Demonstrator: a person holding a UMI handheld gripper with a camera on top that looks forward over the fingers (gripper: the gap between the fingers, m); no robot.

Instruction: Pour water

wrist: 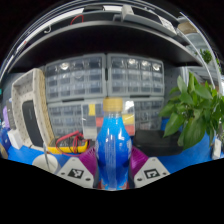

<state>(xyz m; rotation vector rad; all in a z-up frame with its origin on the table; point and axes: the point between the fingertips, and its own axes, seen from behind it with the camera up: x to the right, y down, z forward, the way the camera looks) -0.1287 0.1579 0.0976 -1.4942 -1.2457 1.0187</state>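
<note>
The tool is closed on a blue bottle, its purple pads pressing against both sides; the bottle stands upright between the fingers, translucent blue with a pale yellow cap; below lies a blue tabletop; a leafy green plant rises beside it; grey drawer cabinets line the wall beyond.

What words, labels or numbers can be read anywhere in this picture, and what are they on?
No text can be read here.
Blue bottle, held in the claw: no label shows on it.
Drawer cabinets behind: any labels are too small to read.
Black-and-white square markers on the claw's fingers: patterns, not words.
</note>
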